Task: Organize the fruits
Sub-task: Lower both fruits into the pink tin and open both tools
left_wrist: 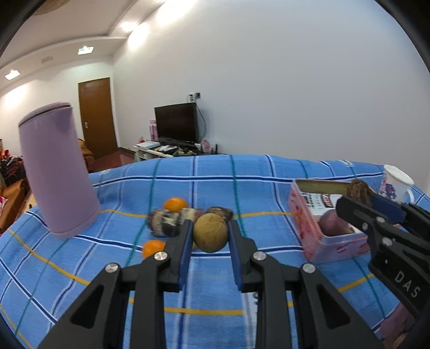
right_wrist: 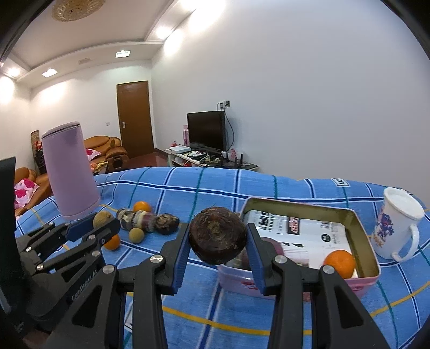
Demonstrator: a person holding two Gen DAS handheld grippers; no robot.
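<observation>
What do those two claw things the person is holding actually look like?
Both are matt black plastic, with angular linkage arms pinned by round silver bolts. Each finger carries a ribbed blue pad. The left gripper and the right gripper look identical; white lettering runs along their sides.

A plain white wall (right_wrist: 309, 94) runs along the right of the room to a brown wooden door (right_wrist: 135, 118) at the far end, under a stepped white ceiling (right_wrist: 88, 35) with recessed lights (right_wrist: 49, 72) and an ornate round fitting (right_wrist: 78, 9). Against the wall a dark television (right_wrist: 206, 131) stands on a low white stand (right_wrist: 188, 155) cluttered with small items, a socket (right_wrist: 224, 104) above it. Tan leather sofas (right_wrist: 103, 146) with pink flowered cushions (right_wrist: 25, 188) sit at the left on a reddish floor (right_wrist: 150, 161)
</observation>
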